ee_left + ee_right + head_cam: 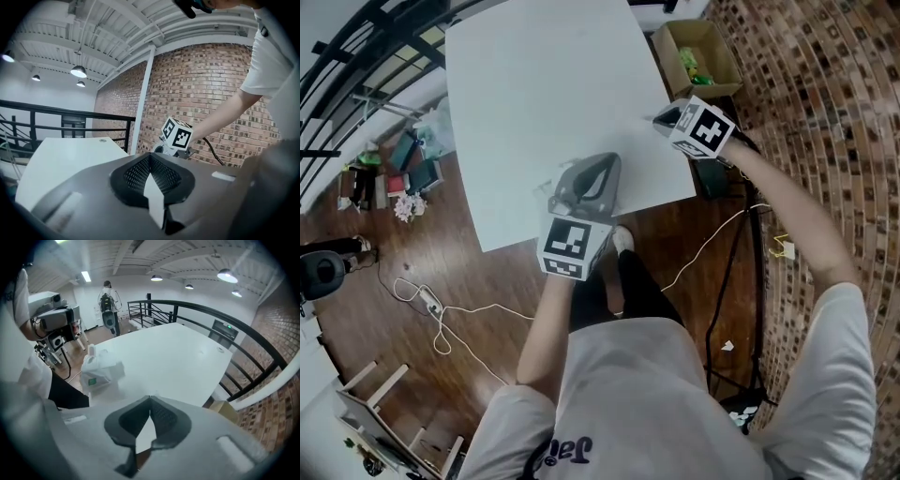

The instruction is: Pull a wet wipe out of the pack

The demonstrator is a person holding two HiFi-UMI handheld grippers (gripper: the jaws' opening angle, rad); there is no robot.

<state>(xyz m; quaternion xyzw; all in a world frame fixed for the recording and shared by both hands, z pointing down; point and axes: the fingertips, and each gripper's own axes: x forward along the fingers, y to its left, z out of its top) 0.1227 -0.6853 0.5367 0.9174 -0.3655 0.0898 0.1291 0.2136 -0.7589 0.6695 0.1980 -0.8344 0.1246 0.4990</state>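
The wet wipe pack (100,369), white with a small green label, lies on the white table (544,84) near its front edge, left of my right gripper in the right gripper view. In the head view my left gripper (613,161) hovers over that spot and hides most of the pack. Its jaws are shut and empty (150,155). My right gripper (660,119) hangs over the table's right edge, tilted downward, its jaws shut with nothing between them (150,397). It also shows beyond the left jaws, with its marker cube (177,134).
An open cardboard box (697,56) with green items stands on the floor past the table's right corner. Cables (441,314) trail over the wooden floor. A black railing (211,317) runs behind the table, and a brick wall (211,89) is at the right.
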